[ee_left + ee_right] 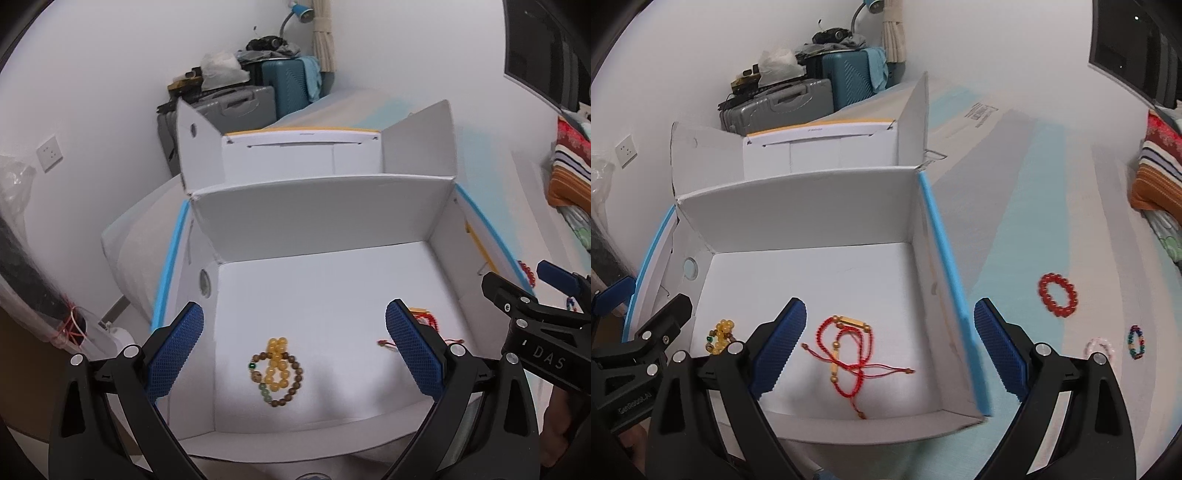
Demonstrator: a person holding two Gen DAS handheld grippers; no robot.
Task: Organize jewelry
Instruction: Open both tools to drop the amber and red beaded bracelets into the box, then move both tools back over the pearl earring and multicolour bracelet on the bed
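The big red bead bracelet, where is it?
In the right wrist view, the red bead bracelet lies outside the white box, on the surface to its right, above the clear bracelet and the multicolored bracelet.

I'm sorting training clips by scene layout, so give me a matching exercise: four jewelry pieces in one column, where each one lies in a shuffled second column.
Pieces:
1. yellow bead bracelet
2. red cord bracelet
3. red bead bracelet
4. multicolor bead bracelet

Places:
A. outside the white box, farthest right
B. in the box, right part
C. in the box, left part, overlapping a brown bead bracelet
D. outside the box, just right of it

Pairs: 1-C, 2-B, 3-D, 4-A
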